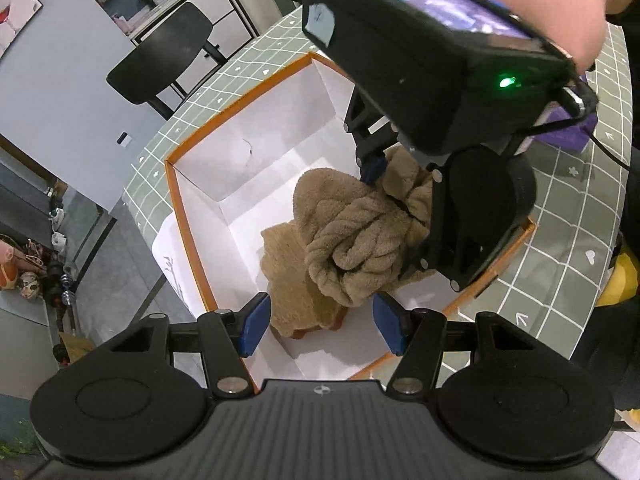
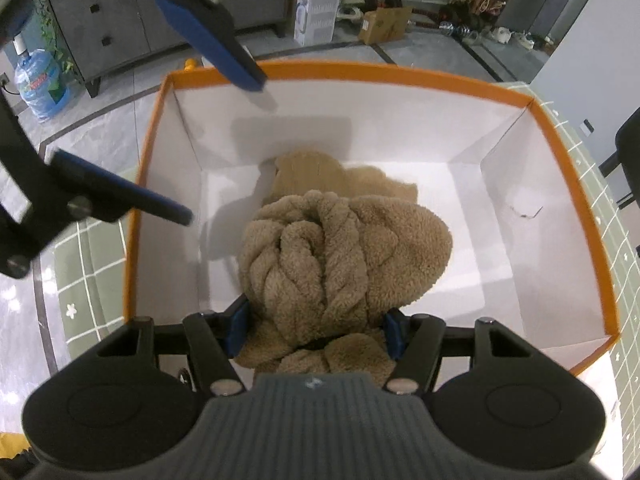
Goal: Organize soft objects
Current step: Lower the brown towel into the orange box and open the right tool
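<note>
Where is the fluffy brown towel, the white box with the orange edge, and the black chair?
Fluffy brown towel (image 2: 344, 256): right wrist view, its bunched middle.
White box with the orange edge (image 2: 384, 72): right wrist view, far rim.
Black chair (image 1: 160, 56): left wrist view, its seat.

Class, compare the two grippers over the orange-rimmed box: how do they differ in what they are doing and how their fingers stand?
The right gripper is closed on the bunched brown fleece; the left gripper holds nothing, its fingers standing apart. The right gripper reaches down into the box with the fleece hanging from it; the left gripper hovers at the box's rim, clear of the fabric. Both have blue-padded fingers and black bodies, and both point down toward the box.
</note>
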A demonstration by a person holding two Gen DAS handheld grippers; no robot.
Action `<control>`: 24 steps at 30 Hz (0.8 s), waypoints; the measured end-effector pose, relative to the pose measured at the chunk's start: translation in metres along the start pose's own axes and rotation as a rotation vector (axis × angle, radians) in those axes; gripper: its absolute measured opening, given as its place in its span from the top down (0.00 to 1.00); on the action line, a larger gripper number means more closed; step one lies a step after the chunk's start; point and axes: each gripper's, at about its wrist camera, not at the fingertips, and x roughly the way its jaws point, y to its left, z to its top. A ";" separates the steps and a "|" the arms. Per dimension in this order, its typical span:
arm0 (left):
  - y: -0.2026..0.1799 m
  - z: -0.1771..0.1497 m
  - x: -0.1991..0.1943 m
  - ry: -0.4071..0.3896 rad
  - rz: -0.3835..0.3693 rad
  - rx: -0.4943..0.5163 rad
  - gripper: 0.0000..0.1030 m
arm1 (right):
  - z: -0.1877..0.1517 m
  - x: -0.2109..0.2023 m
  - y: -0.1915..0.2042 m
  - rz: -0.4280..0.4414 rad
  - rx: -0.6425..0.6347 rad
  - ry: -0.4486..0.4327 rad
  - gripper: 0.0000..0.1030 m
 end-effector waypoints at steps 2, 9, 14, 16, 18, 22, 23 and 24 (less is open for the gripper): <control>0.003 0.004 0.004 0.002 -0.003 0.001 0.32 | 0.001 0.003 -0.002 0.000 0.000 0.008 0.38; 0.001 0.008 0.004 0.006 -0.002 0.008 0.32 | -0.001 0.014 0.000 -0.016 -0.004 0.027 0.34; 0.001 0.009 0.005 0.012 0.002 0.011 0.32 | -0.003 0.014 -0.001 -0.041 -0.004 0.017 0.32; 0.000 0.010 0.004 0.013 0.003 0.012 0.32 | -0.004 0.011 -0.001 -0.047 -0.004 0.010 0.32; -0.003 0.012 0.002 0.015 0.006 0.017 0.32 | -0.005 0.007 -0.002 -0.051 -0.001 0.001 0.32; -0.009 0.018 -0.001 0.020 0.016 0.030 0.31 | -0.008 -0.009 -0.005 -0.056 0.007 -0.028 0.32; -0.010 0.020 -0.001 0.020 0.020 0.031 0.31 | -0.009 -0.014 -0.006 -0.055 0.009 -0.037 0.32; -0.011 0.023 -0.003 0.018 0.021 0.032 0.30 | -0.011 -0.021 -0.008 -0.052 0.013 -0.049 0.32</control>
